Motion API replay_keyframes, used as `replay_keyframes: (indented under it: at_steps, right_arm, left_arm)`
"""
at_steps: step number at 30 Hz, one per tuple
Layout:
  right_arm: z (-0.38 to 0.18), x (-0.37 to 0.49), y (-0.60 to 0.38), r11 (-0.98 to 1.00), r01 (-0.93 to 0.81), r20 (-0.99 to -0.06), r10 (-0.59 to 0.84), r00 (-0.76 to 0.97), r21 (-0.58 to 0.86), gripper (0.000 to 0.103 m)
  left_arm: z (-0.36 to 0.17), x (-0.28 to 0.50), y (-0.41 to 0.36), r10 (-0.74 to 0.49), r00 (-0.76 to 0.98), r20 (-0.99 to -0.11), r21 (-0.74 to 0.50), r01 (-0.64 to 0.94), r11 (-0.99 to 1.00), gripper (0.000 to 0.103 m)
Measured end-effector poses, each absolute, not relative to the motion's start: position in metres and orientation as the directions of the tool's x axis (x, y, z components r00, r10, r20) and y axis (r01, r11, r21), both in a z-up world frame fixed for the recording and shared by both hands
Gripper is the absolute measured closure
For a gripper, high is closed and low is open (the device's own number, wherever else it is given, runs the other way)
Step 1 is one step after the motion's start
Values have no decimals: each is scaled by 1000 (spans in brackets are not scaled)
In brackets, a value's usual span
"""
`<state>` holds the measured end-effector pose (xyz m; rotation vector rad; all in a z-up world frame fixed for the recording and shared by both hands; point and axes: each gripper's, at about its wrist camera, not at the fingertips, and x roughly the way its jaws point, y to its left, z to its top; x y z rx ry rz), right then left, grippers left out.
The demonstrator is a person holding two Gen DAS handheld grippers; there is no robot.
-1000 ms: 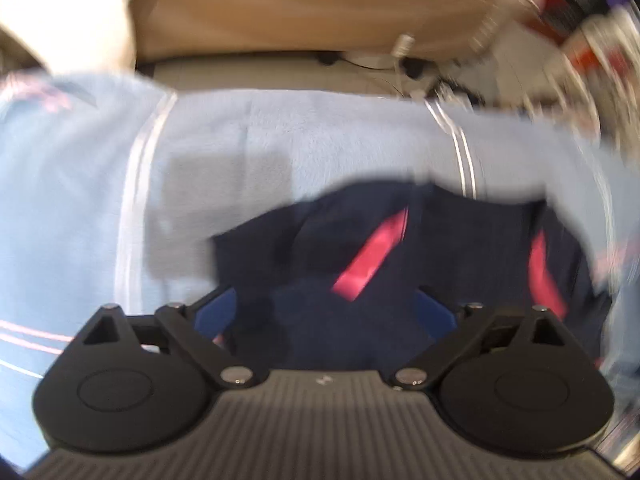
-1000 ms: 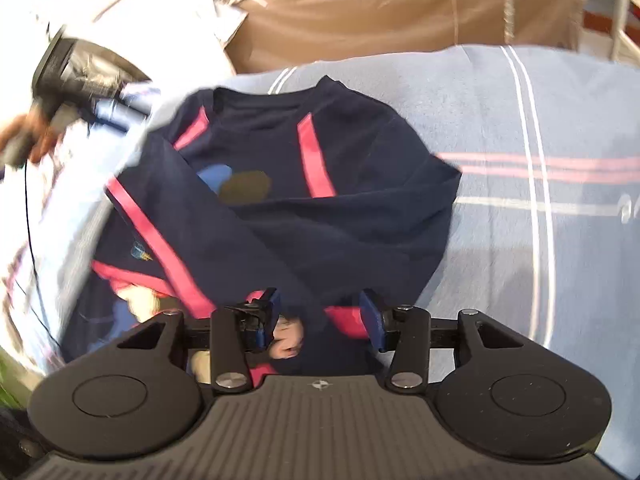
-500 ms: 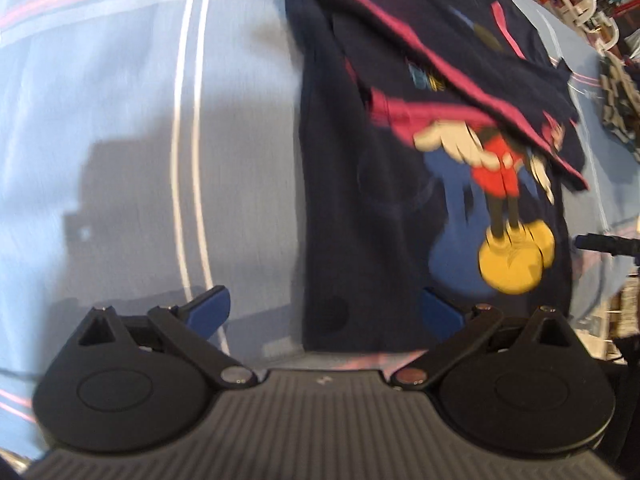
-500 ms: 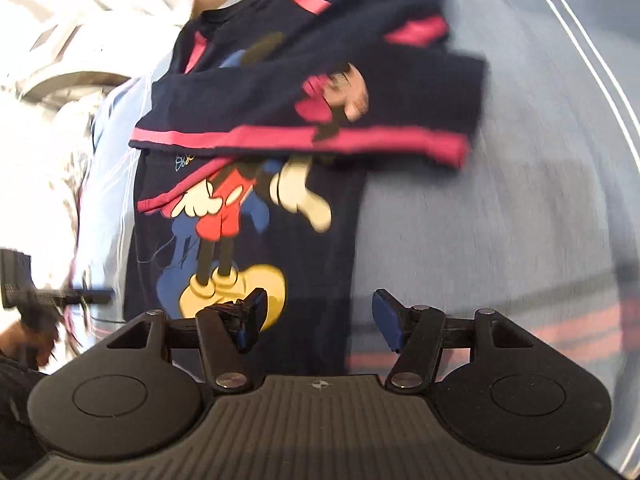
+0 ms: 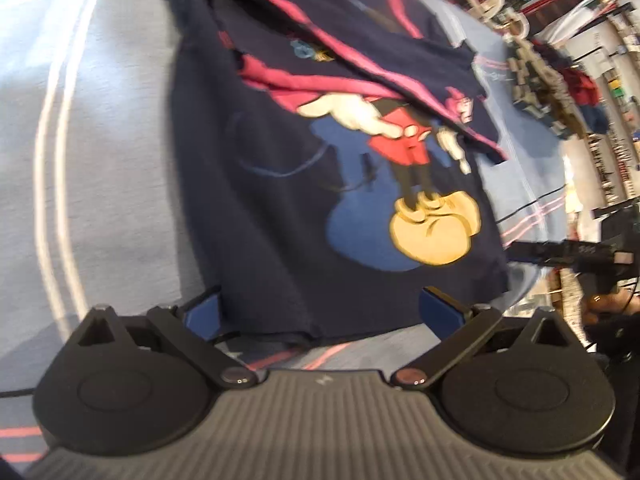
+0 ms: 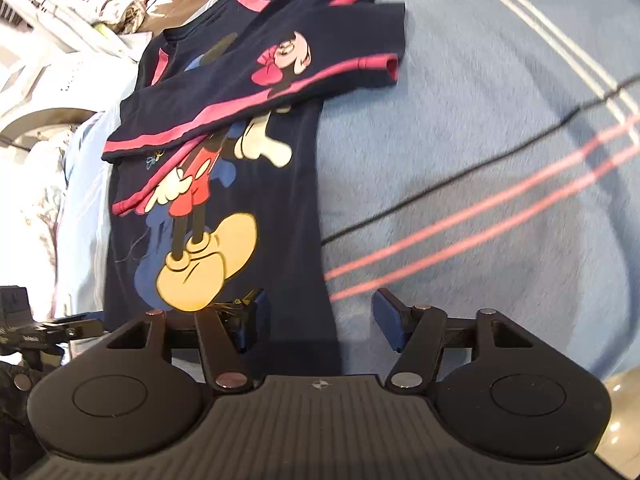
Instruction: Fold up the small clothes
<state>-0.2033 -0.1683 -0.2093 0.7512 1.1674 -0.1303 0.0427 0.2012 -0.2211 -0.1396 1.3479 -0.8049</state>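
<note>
A small navy shirt (image 5: 280, 200) with pink stripes and a cartoon mouse print lies flat on a light blue blanket (image 5: 100, 140). Both sleeves are folded across its chest. It also shows in the right wrist view (image 6: 280, 208). My left gripper (image 5: 320, 312) is open, its blue pads either side of the shirt's bottom hem near the left corner. My right gripper (image 6: 320, 320) is open over the hem's right corner; one pad is above the cloth, the other above the blanket. Neither grips anything.
A black cable (image 6: 460, 184) runs across the blanket right of the shirt. Piled laundry (image 6: 60, 20) lies beyond the shirt at the left. The other gripper (image 5: 580, 256) shows at the right edge of the left wrist view. Cluttered shelves (image 5: 560, 60) stand behind.
Both grippers have let go of the sleeves, opened, and pulled back from the shirt's chest to its bottom hem. The sleeves now lie folded across the shirt.
</note>
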Motion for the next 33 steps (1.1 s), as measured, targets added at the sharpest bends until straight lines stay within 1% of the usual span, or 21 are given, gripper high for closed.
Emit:
replay_keyframes:
  at_steps: [1, 2, 3, 4, 5, 6, 7, 8, 9, 10, 14, 16, 19, 20, 21, 22, 24, 26, 27, 31, 33]
  right_arm:
    - [-212, -203, -165, 739, 467, -859, 303, 412, 485, 3]
    - [-215, -203, -162, 730, 465, -853, 323, 410, 500, 3]
    - [-218, -203, -159, 724, 469, -852, 334, 404, 506, 4]
    - [-222, -204, -156, 717, 478, -853, 342, 394, 508, 5]
    - [-223, -204, -153, 710, 486, -853, 344, 392, 510, 5]
    - [-224, -204, -152, 704, 493, -853, 343, 394, 511, 9]
    - [-224, -204, -150, 699, 501, -854, 343, 391, 511, 19]
    - [-225, -203, -150, 695, 514, -860, 345, 375, 503, 68]
    - [-228, -202, -150, 684, 530, -864, 357, 355, 501, 94]
    - [-226, -202, -150, 671, 541, -861, 363, 356, 507, 94]
    - [-186, -210, -157, 631, 525, -815, 360, 454, 571, 95]
    - [-162, -215, -160, 690, 476, -826, 347, 444, 546, 95]
    - [-161, -225, -170, 696, 497, -846, 338, 412, 519, 95]
    - [-167, -226, -172, 696, 508, -854, 329, 402, 508, 95]
    - [-172, -225, -173, 703, 517, -865, 311, 394, 488, 95]
    - [-177, -221, -170, 715, 524, -879, 288, 380, 462, 95]
    - [-183, -217, -167, 751, 525, -906, 241, 348, 401, 95]
    - [-184, -212, -169, 764, 527, -917, 214, 337, 372, 96]
    - [-181, -210, -170, 778, 523, -924, 188, 333, 347, 96]
    - [-173, -202, -188, 806, 532, -944, 96, 315, 259, 97]
    - [-175, -203, -198, 797, 548, -945, 80, 317, 252, 96]
  left_arm:
    - [-223, 41, 201, -580, 18, -815, -515, 436, 738, 18]
    - [-225, 39, 202, -570, 35, -821, -502, 433, 748, 27]
    - [-225, 38, 205, -565, 53, -823, -496, 418, 761, 44]
    - [-224, 39, 212, -559, 66, -826, -494, 391, 777, 56]
    - [-226, 42, 217, -551, 69, -832, -494, 362, 791, 82]
    - [-228, 45, 222, -545, 59, -837, -498, 333, 801, 90]
    - [-230, 48, 227, -553, 44, -832, -515, 312, 799, 91]
    - [-229, 49, 229, -555, 42, -831, -517, 312, 797, 94]
    - [-225, 49, 228, -546, 43, -837, -504, 330, 798, 95]
    - [-219, 48, 227, -545, 45, -837, -497, 350, 794, 95]
    - [-179, 46, 238, -584, 86, -807, -512, 391, 765, 96]
    - [-167, 38, 247, -546, 69, -835, -467, 437, 769, 96]
    - [-177, 29, 273, -498, 16, -867, -453, 390, 802, 95]
    - [-182, 28, 280, -473, 29, -881, -429, 376, 821, 89]
    - [-188, 30, 286, -463, 34, -886, -423, 352, 835, 81]
    - [-193, 34, 289, -469, 41, -882, -432, 326, 841, 76]
    - [-197, 42, 288, -492, 81, -867, -447, 310, 839, 56]
    - [-201, 49, 277, -520, 89, -850, -472, 313, 824, 45]
    - [-203, 51, 270, -532, 86, -843, -482, 320, 816, 42]
    - [-217, 58, 245, -558, 61, -827, -511, 329, 794, 37]
    - [-223, 55, 233, -556, 59, -829, -499, 371, 783, 29]
